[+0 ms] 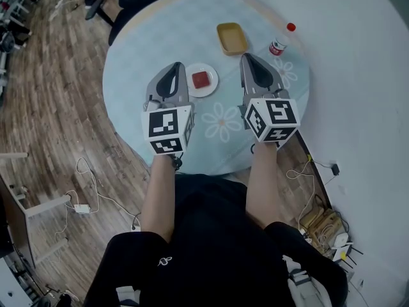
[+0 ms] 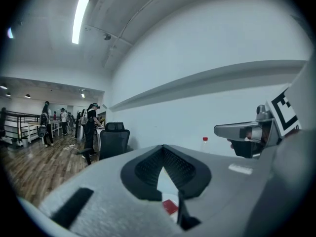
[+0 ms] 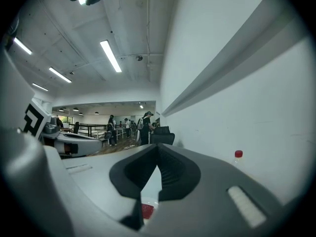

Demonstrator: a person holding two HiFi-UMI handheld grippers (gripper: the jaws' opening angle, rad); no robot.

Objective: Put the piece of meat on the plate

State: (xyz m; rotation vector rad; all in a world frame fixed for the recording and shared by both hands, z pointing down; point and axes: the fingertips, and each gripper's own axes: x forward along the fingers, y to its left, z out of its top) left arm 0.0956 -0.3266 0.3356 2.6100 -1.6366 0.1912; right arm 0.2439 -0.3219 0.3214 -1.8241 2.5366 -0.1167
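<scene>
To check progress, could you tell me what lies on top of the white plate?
One red piece of meat lies on the white plate, near its middle; nothing else shows on it. The patch of plate under the meat is covered and cannot be seen.

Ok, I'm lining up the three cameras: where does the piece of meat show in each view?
Head view: the piece of meat lies on the white plate, upper centre of the picture.
Left gripper view: a red patch, low centre.
Right gripper view: a red patch at the bottom, slightly left of centre.
Shared landmark: the red-capped bottle, right of the meat in all three.
</scene>
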